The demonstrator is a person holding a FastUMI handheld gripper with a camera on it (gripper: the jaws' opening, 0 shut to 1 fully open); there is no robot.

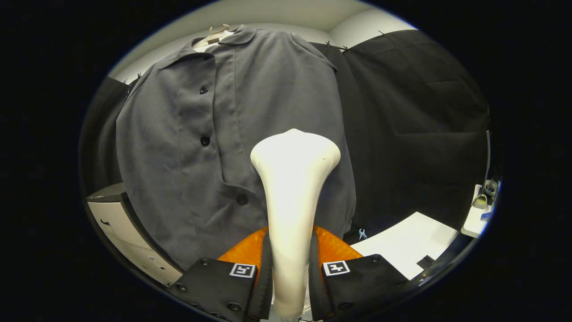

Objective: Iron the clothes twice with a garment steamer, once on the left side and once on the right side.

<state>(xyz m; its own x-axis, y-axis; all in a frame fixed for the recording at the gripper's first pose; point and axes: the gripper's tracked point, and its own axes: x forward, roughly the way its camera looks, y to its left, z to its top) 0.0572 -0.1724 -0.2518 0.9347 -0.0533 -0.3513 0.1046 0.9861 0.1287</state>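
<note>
Between the jaws of the gripper (pixel 289 268) stands the handle of the white garment steamer (pixel 292 188), and both sides press on it, so the jaws are nearly closed around this handle. Its wide head rises just ahead of the fingers and sits in front of the grey shirt (pixel 187 147), over the lower part beside the button placket; whether the head touches the cloth cannot be told. The shirt hangs on a hanger (pixel 217 32) before the dark booth wall. A white bench (pixel 402 246) lies beyond, lower to the side. A likely risk is that the smooth handle turns or slips in the grip during a stroke, or the head catches a button and drags the shirt off its hanger.
</note>
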